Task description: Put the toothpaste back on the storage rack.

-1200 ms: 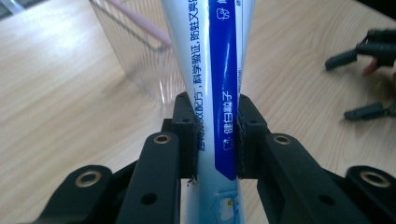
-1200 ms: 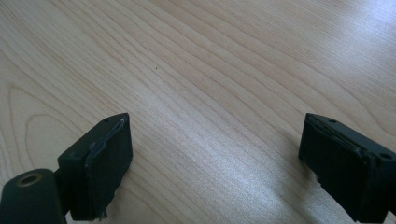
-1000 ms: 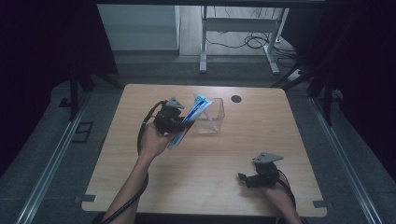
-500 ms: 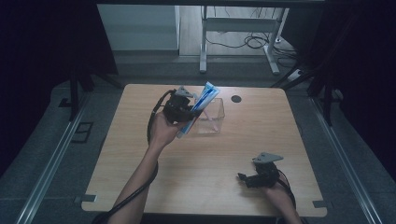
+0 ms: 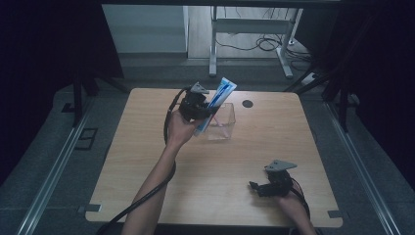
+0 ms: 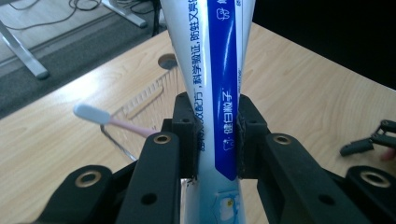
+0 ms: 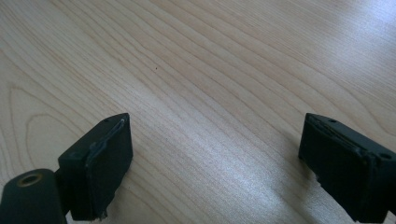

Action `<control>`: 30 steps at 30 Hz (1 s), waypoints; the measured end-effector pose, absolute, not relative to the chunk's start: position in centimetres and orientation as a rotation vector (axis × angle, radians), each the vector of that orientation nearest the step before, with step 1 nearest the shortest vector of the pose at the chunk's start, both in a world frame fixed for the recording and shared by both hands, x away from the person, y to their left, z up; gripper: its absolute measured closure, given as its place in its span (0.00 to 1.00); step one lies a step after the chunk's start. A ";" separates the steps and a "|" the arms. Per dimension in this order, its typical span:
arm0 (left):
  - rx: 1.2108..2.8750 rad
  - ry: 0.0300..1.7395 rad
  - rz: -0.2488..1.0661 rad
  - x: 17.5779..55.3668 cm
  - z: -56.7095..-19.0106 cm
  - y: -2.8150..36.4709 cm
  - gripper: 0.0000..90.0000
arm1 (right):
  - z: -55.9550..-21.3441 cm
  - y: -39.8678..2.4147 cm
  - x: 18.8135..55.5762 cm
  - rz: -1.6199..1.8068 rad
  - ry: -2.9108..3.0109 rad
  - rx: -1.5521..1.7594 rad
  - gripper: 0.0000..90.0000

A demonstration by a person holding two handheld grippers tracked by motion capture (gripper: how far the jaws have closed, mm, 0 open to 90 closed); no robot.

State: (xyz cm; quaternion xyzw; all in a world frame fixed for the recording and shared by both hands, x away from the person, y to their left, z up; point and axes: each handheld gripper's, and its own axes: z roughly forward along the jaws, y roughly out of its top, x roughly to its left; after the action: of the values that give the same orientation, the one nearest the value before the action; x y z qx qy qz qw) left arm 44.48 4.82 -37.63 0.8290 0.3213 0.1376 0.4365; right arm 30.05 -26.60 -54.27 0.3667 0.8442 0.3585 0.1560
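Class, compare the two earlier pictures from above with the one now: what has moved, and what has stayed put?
The left gripper, clamped on the toothpaste tube, has carried it farther along the table and a little higher, over the clear box. Unchanged: the grip on the tube, the box, and the open right gripper resting near the table's front edge.

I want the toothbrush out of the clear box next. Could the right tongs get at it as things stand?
Probably not straight away: the right tongs sit open near the table's front edge, far from the toothbrush in the clear box.
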 end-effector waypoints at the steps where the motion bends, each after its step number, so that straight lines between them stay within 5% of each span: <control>1: 2.058 0.802 0.338 44.6 -37.6 4.7 0.83 | -54.3 -26.6 30.0 1.026 2.417 1.050 0.11; 30: 1.950 0.790 0.405 48.2 -38.5 2.0 0.83 | -54.3 -26.6 30.1 1.027 2.418 1.049 0.11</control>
State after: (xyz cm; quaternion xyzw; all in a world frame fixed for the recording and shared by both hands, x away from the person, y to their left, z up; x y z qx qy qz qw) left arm 48.22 1.96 -38.52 0.7988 0.3237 0.1658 0.4792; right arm 30.05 -26.61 -54.27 0.3664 0.8443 0.3587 0.1558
